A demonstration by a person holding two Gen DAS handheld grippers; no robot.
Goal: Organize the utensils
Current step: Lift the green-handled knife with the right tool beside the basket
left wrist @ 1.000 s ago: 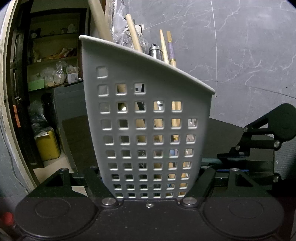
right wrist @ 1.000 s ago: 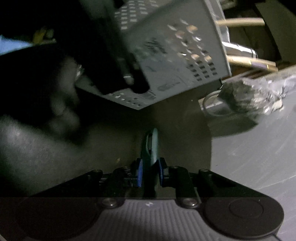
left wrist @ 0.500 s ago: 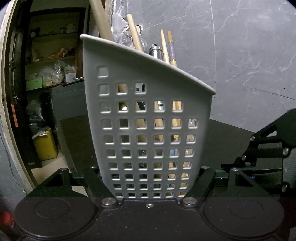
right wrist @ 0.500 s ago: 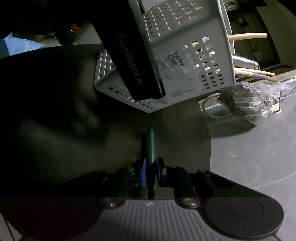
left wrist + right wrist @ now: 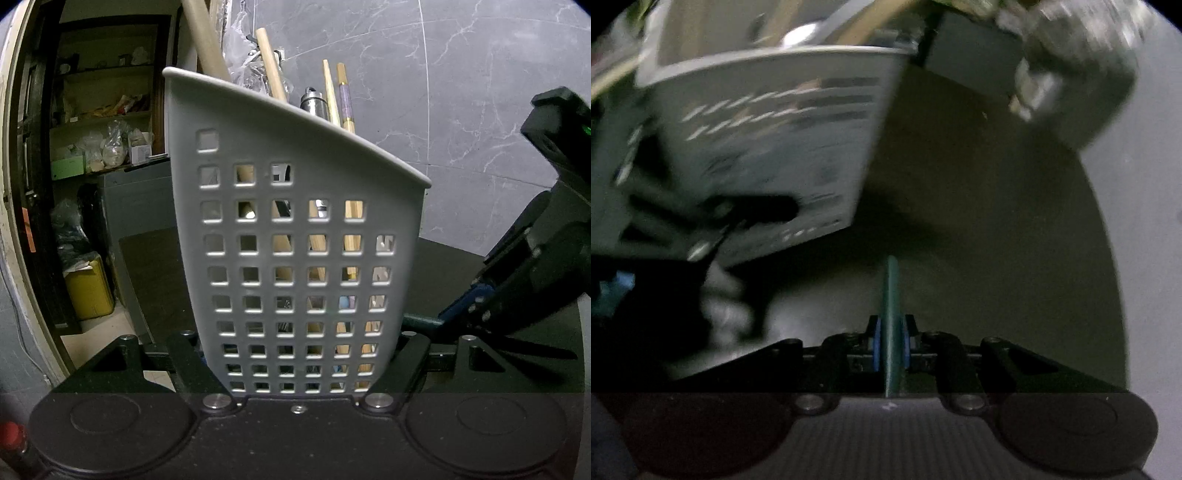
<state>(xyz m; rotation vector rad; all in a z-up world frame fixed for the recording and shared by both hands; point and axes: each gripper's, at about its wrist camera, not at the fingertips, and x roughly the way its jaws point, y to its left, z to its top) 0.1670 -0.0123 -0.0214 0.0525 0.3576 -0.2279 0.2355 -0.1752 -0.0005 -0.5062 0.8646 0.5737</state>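
Left hand-held gripper (image 5: 300,354): jaws spread wide and pressed against the two sides of the grey perforated caddy (image 5: 295,236), gripping it near its base. The caddy stands upright on the dark mat (image 5: 155,266) that covers the tabletop, with a marbled grey wall behind it. Wooden handles (image 5: 271,66), a metal handle (image 5: 314,103) and a purple-banded stick (image 5: 346,99) rise above its slanted rim; more show through the square holes.

Right hand-held gripper (image 5: 891,343): jaws nearly closed, having just narrowed further, the blue pads (image 5: 876,345) clamped on a thin dark-green utensil (image 5: 891,295). The utensil's free end points forward, above the mat and apart from the caddy. In the left wrist view the same gripper enters from the right edge, tilted downward, its green utensil reaching toward the caddy's lower right side; whether it touches the caddy cannot be told.

The right wrist view is motion-blurred; a crumpled plastic bag (image 5: 1078,70) lies beyond the mat's edge.
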